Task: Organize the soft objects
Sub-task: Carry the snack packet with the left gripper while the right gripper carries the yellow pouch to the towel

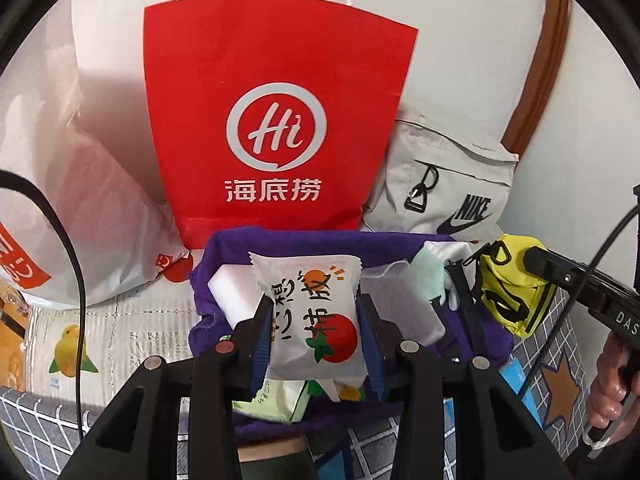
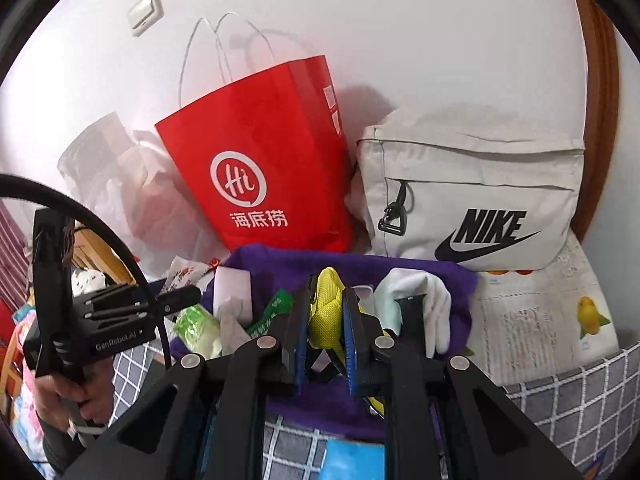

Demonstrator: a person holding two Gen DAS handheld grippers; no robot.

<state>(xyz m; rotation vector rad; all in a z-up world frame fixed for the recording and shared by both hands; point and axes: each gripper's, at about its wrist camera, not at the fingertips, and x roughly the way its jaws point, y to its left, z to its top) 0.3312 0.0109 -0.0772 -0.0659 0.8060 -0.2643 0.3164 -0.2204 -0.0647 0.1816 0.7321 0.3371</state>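
My left gripper [image 1: 314,300] is shut on a white snack packet [image 1: 312,316] printed with an orange and a tomato, held above a purple cloth [image 1: 224,248]. My right gripper [image 2: 326,312] is shut on a small yellow pouch [image 2: 324,320] with black straps; it shows in the left wrist view [image 1: 510,292] at the right, over the cloth's right edge. On the cloth lie a white block [image 1: 232,292], a white glove [image 2: 424,300], pale green fabric [image 1: 430,276] and green packets [image 2: 196,328].
A red paper bag [image 1: 276,120] stands against the wall behind the cloth. A grey Nike bag [image 2: 476,200] leans to its right, white plastic bags [image 1: 80,184] to its left. A grid-patterned sheet [image 2: 580,400] and a lemon-print pack [image 1: 72,348] lie around.
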